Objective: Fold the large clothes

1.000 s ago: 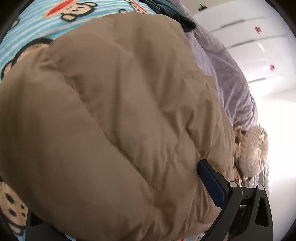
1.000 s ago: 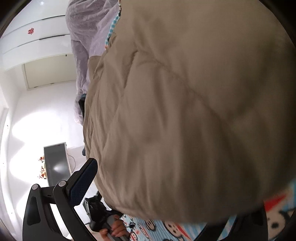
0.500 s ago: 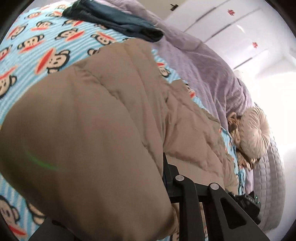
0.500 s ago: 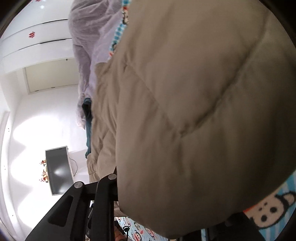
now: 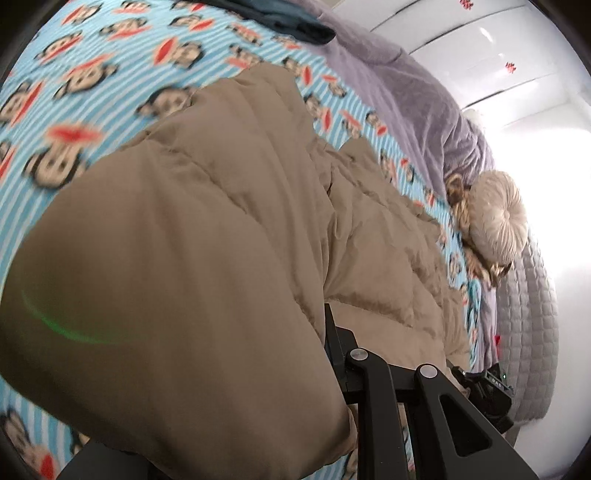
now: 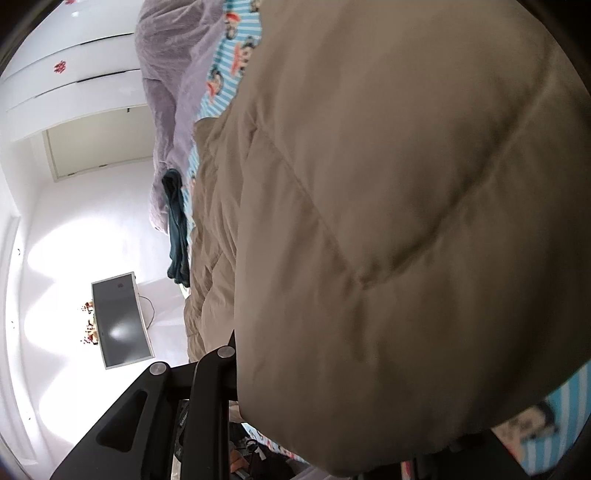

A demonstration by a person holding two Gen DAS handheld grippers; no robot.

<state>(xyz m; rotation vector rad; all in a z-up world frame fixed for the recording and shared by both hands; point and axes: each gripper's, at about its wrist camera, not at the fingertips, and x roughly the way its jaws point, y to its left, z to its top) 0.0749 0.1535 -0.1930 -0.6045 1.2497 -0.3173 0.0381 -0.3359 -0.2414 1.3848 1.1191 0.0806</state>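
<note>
A large tan puffer coat (image 5: 207, 229) lies on a bed with a blue monkey-print sheet (image 5: 85, 74). My left gripper (image 5: 295, 369) is shut on a thick fold of the coat, which bulges over the jaws and hides the fingertips. The coat fills the right wrist view (image 6: 388, 221) too. My right gripper (image 6: 266, 387) is shut on another fold of it, with only the left finger arm showing.
A purple blanket (image 5: 417, 85) runs along the far side of the bed, with dark blue clothes (image 5: 280, 18) beside it. A round beige cushion (image 5: 495, 218) lies by a grey quilt (image 5: 532, 332). A monitor (image 6: 118, 317) stands on the floor. White wardrobe doors (image 6: 66, 74) are behind.
Both grippers have closed on the coat; their fingers were apart a second ago. The left view has lifted and pulled back, showing more sheet and the coat's far part.
</note>
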